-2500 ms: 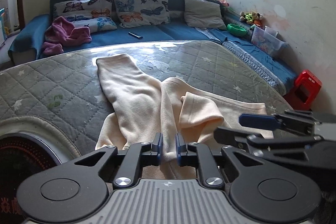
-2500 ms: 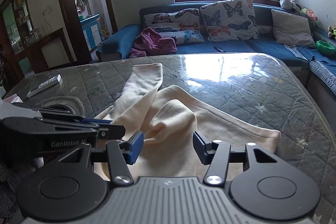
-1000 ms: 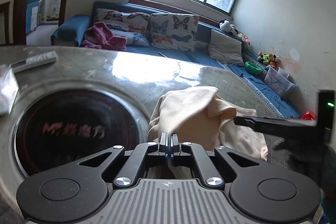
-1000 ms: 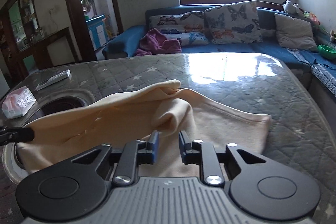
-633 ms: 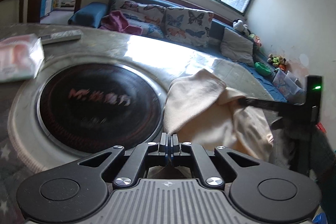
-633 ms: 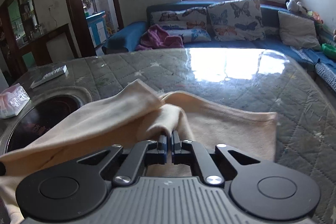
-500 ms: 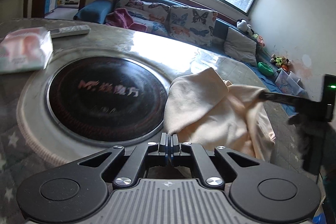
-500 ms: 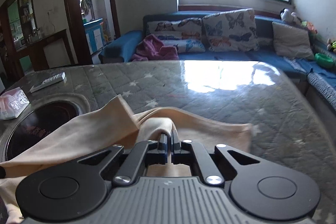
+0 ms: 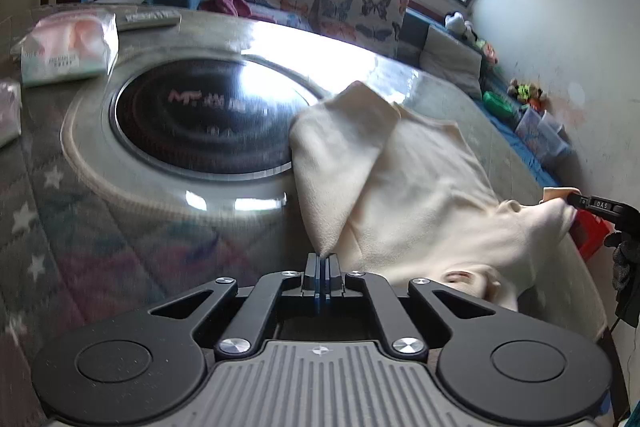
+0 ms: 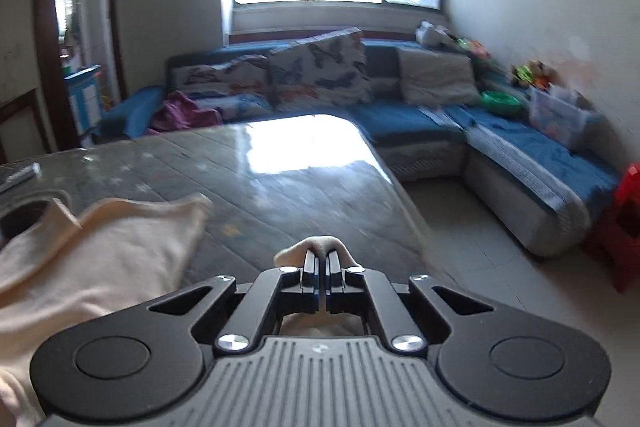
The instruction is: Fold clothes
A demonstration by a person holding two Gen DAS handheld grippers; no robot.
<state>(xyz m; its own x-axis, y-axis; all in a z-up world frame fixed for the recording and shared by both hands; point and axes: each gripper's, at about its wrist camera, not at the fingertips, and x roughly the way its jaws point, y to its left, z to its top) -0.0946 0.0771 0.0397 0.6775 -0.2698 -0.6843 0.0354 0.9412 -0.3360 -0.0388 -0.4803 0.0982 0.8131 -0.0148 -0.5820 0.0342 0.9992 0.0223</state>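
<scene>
On grey quilted glass-topped table (image 9: 120,259) — cream fleece garment (image 9: 400,179) spread beside round black cooktop (image 9: 192,123). Left gripper (image 9: 321,261) pinched onto its near corner; right gripper (image 10: 321,261) clamped on another edge — both jaws closed.

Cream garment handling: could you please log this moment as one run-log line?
step: spreading | left gripper: shut on cream garment | right gripper: shut on cream garment | garment: stretched between grippers over table
</scene>
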